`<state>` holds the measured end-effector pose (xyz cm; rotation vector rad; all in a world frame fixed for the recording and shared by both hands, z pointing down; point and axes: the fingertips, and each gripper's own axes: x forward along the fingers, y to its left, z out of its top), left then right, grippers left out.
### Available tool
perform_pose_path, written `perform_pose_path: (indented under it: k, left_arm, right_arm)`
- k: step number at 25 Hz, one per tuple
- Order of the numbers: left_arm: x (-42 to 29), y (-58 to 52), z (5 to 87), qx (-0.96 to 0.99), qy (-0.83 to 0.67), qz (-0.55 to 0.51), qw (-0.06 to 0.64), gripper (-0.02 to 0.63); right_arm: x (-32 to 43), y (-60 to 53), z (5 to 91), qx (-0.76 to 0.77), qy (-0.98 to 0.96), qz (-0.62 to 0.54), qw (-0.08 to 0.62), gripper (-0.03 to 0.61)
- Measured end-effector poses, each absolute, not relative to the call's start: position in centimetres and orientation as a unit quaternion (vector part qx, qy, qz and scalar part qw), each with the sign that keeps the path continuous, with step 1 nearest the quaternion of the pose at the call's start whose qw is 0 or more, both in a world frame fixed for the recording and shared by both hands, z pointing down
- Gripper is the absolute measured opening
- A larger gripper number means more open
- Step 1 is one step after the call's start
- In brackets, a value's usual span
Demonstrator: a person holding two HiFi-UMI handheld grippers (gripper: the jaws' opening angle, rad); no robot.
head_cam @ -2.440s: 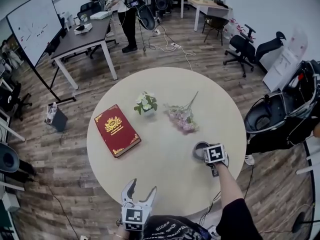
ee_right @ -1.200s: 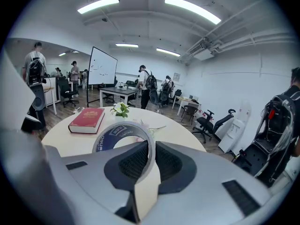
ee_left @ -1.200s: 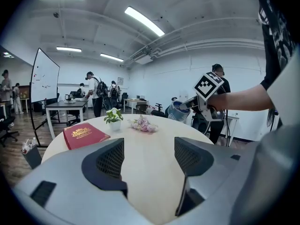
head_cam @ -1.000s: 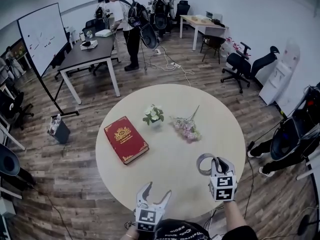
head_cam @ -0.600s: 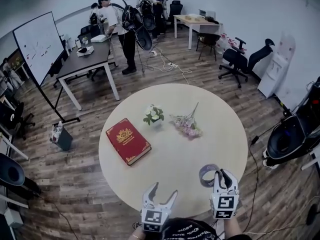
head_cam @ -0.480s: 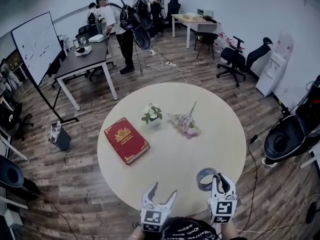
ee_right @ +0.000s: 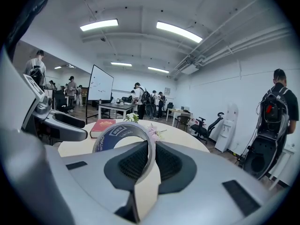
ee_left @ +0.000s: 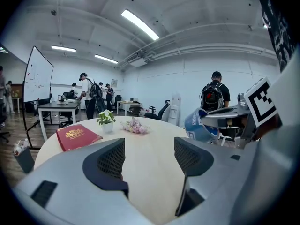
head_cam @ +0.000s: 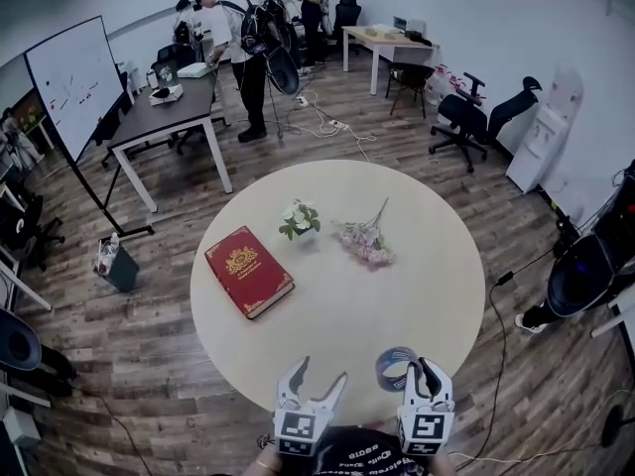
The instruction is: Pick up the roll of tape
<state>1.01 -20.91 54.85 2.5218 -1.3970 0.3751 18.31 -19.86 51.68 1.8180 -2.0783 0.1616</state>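
Observation:
The roll of tape, a grey-blue ring with print on its side, hangs upright over the near edge of the round table. My right gripper is shut on the ring's wall; in the right gripper view the tape stands between the two ribbed pads. In the left gripper view the tape shows at the right, clamped by the other gripper. My left gripper stands open at the table's near edge, to the left of the tape, with nothing between its fingers.
On the round beige table lie a red book at the left, a small potted plant and a bunch of pink flowers near the middle. Several people, desks, a whiteboard and office chairs stand beyond.
The right gripper has lifted the tape off the table and carried it back and leftward, close to the left gripper. The left gripper has stayed put and open.

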Motion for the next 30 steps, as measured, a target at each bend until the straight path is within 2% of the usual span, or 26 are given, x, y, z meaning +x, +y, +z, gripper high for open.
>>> perform_pose_path:
  k: [2,3,6,8,12,30]
  left_arm:
    - [1.1,-21.0,54.5,0.862,-0.479,0.125,0.108,0.346]
    - [1.0,-21.0,54.2,0.862,-0.482,0.124,0.102,0.308]
    - [1.0,-20.9,53.6,0.861,-0.487,0.116,0.088,0.101]
    - [1.1,-20.9,53.5,0.864,-0.484,0.108,0.091,0.038]
    - [1.2,-20.9,53.6,0.865,-0.480,0.107,0.095,0.021]
    - [2.4,-21.5,53.4,0.868,-0.472,0.116,0.108,0.020]
  right_arm:
    - [18.2,-20.0,51.8,0.645,-0.740,0.054,0.185,0.057]
    - [18.1,-20.0,51.8,0.645,-0.741,0.052,0.183,0.057]
    - [17.8,-20.1,51.6,0.642,-0.744,0.050,0.175,0.057]
    - [17.5,-20.3,51.6,0.640,-0.747,0.051,0.173,0.057]
    - [17.4,-20.5,51.6,0.637,-0.750,0.046,0.172,0.057]
    - [17.0,-22.3,51.5,0.620,-0.771,0.010,0.146,0.055]
